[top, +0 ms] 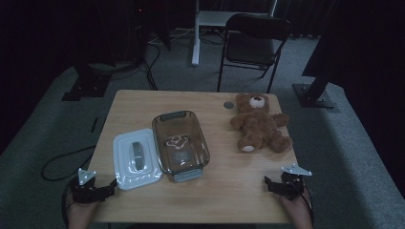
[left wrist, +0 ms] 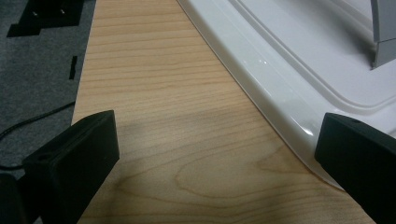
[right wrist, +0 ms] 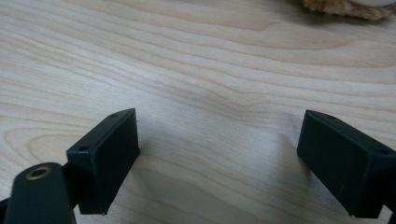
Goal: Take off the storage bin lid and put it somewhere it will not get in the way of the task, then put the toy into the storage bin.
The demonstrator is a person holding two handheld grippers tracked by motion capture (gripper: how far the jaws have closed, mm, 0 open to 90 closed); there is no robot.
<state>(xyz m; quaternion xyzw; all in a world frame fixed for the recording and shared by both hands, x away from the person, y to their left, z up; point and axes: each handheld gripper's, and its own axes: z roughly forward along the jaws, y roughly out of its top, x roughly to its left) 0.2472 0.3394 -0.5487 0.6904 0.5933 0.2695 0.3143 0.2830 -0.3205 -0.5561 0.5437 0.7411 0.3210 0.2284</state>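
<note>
Left gripper [top: 111, 185] sits at the lower left of the high view, at the table's near left corner, jaws spread wide and holding nothing. Its tips point at the near left corner of the white lid [top: 137, 158], which lies flat on the wooden table [top: 229, 191] left of centre. In the left gripper view the gripper [left wrist: 217, 154] has its jaws apart over bare wood, the lid's [left wrist: 299, 70] rounded edge running from top centre down to the right-hand jaw, very close to it; contact cannot be told. Clear plastic box [top: 180, 141] stands just right of the lid, touching or nearly so, something pale inside. Brown teddy bear [top: 259, 123] lies on its back in the upper right of the table, well apart from the box. Right gripper [top: 268, 183] is at the lower right, jaws also wide apart and empty; in the right gripper view it [right wrist: 219, 154] is over bare wood, with the bear's foot [right wrist: 348, 7] at the top right edge.
</note>
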